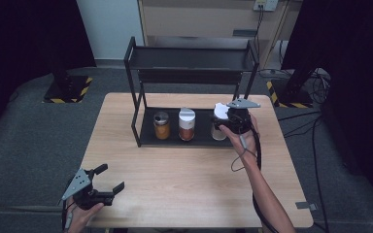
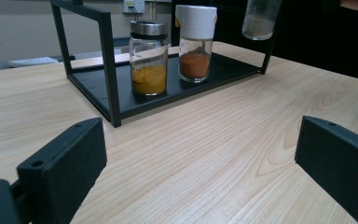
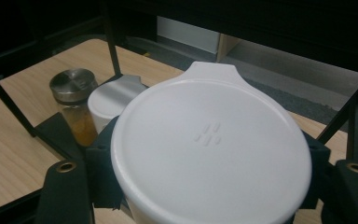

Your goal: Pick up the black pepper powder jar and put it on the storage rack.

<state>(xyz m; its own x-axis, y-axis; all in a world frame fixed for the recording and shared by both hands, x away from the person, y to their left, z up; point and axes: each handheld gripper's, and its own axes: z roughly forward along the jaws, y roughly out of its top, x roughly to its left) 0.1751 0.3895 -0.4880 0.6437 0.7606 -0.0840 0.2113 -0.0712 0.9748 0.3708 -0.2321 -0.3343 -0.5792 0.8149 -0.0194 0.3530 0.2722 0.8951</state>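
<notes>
The right gripper (image 1: 230, 119) clamps a white-lidded jar (image 3: 210, 147) at the black rack (image 1: 137, 104)'s lower right end—hold it upright (lid level)—while the left gripper (image 1: 108, 183) waits wide open, empty, well in front of the rack.

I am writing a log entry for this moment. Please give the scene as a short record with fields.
held item: white-lidded jar, at right end of rack's lower shelf
right tool: shut on the white-lidded jar
left tool: open, holds nothing, over the table's near left corner
rack: black, two shelves, on wooden table
lower shelf: yellow spice jar with metal lid, orange spice jar with white lid
</notes>
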